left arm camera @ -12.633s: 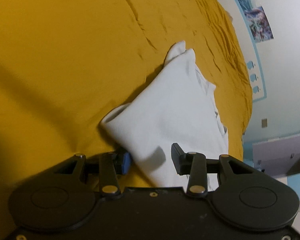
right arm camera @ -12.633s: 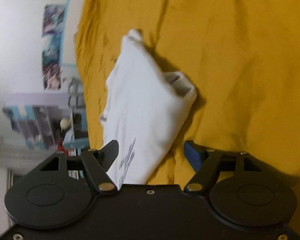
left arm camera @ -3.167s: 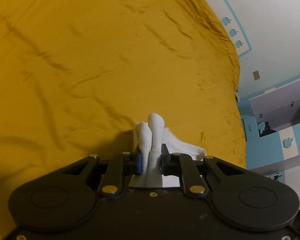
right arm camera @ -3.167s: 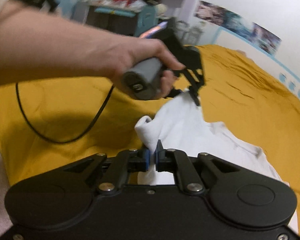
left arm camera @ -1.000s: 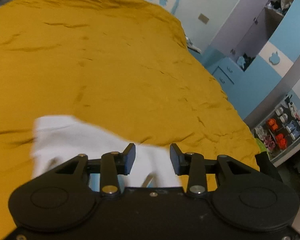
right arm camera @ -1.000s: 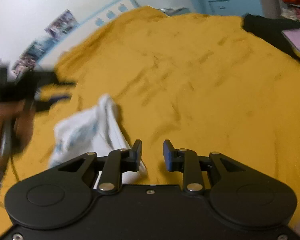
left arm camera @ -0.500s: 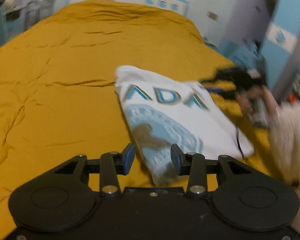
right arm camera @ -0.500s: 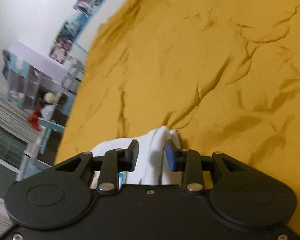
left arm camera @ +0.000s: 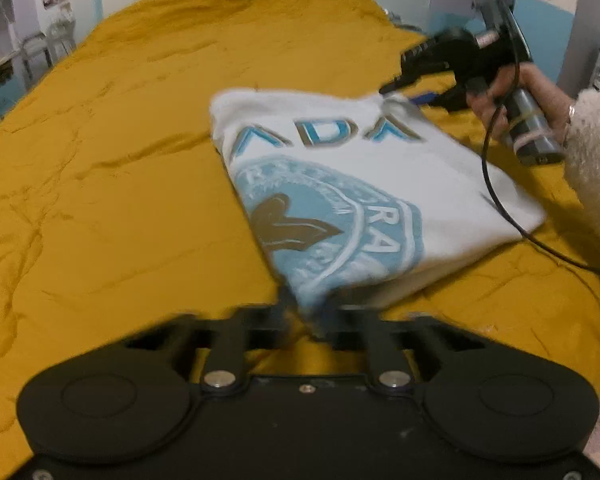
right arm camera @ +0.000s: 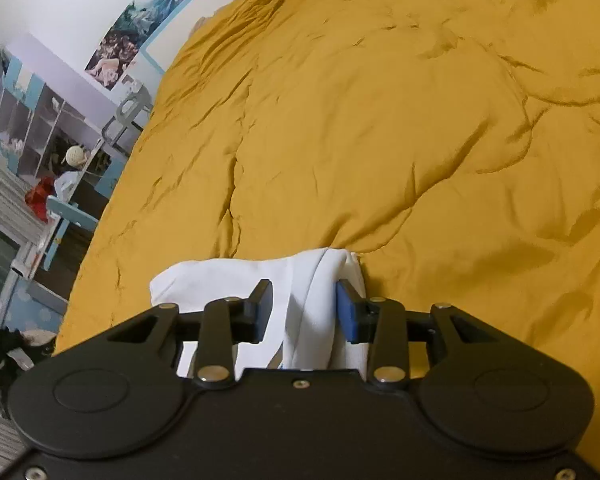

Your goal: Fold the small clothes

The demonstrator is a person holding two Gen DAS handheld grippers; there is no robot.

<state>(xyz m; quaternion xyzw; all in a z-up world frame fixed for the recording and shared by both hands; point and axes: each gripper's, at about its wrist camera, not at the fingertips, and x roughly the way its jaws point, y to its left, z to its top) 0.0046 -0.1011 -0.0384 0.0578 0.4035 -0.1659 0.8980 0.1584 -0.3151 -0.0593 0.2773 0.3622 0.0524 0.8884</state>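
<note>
A folded white T-shirt [left arm camera: 364,184] with blue lettering and a round blue print lies on the yellow bedspread [left arm camera: 120,160]. My left gripper [left arm camera: 308,316] is at its near corner, blurred, with the jaws close around the cloth edge. My right gripper [right arm camera: 304,308] is open around a bunched white fold of the shirt [right arm camera: 312,280]. It also shows in the left wrist view [left arm camera: 404,88], held in a hand at the shirt's far right corner.
The bedspread [right arm camera: 380,120] fills most of both views. Shelves, a chair and clutter [right arm camera: 52,168] stand past the bed's left edge. A blue and grey wardrobe [left arm camera: 560,8] stands behind the right hand. A black cable [left arm camera: 500,208] trails over the shirt.
My left gripper has moved up to the shirt's near corner and its jaws have closed in on it. My right gripper stays open around the far corner fold.
</note>
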